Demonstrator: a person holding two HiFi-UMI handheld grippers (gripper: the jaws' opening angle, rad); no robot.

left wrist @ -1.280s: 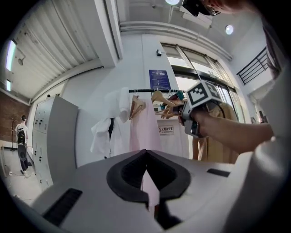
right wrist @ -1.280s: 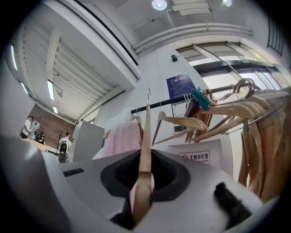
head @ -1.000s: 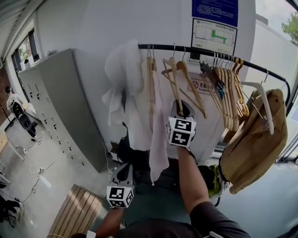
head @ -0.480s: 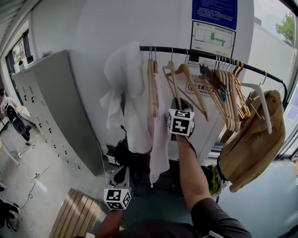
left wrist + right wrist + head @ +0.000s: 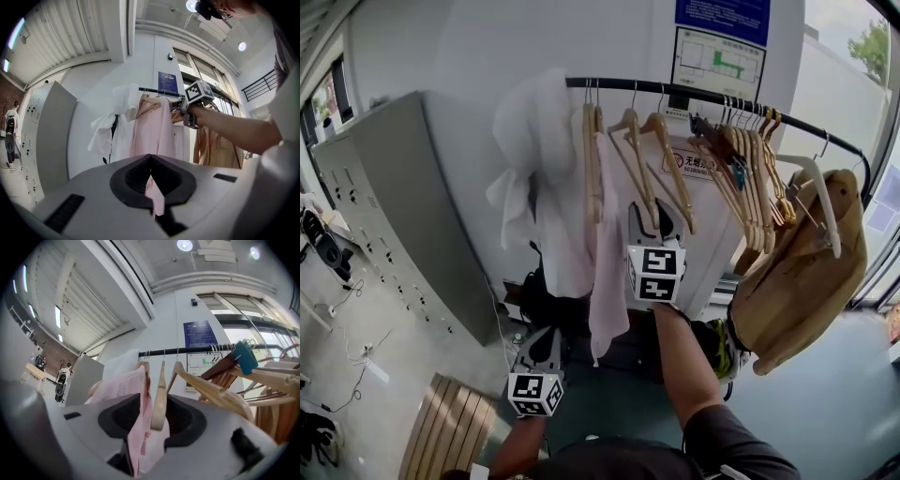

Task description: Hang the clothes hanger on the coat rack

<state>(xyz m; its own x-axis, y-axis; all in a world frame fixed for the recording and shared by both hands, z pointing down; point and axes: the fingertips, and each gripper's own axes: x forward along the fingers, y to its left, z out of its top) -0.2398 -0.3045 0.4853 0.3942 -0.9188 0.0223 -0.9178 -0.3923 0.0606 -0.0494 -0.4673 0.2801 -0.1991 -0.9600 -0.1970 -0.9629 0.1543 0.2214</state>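
Observation:
A black coat rack rail (image 5: 694, 94) runs across the top of the head view. A light wooden hanger (image 5: 633, 155) hangs from it by its hook. My right gripper (image 5: 652, 217) is just below, and its jaws are opening. The hanger's lower end (image 5: 159, 394) stands between them with a gap on both sides. A pink garment (image 5: 605, 272) hangs right beside that hanger. My left gripper (image 5: 546, 339) is held low near the garment's hem. In the left gripper view its jaws (image 5: 150, 159) meet at the tips with nothing gripped.
A white garment (image 5: 534, 159) hangs at the rail's left end. Several wooden hangers (image 5: 750, 178), a white hanger (image 5: 820, 197) and a tan coat (image 5: 797, 272) crowd the right. A grey locker cabinet (image 5: 403, 206) stands to the left, with wooden slats (image 5: 455, 422) on the floor.
The right gripper's jaws, earlier closed on the hanger, have spread apart and dropped slightly. The hanger now hangs straighter on the rail. The left gripper has barely moved.

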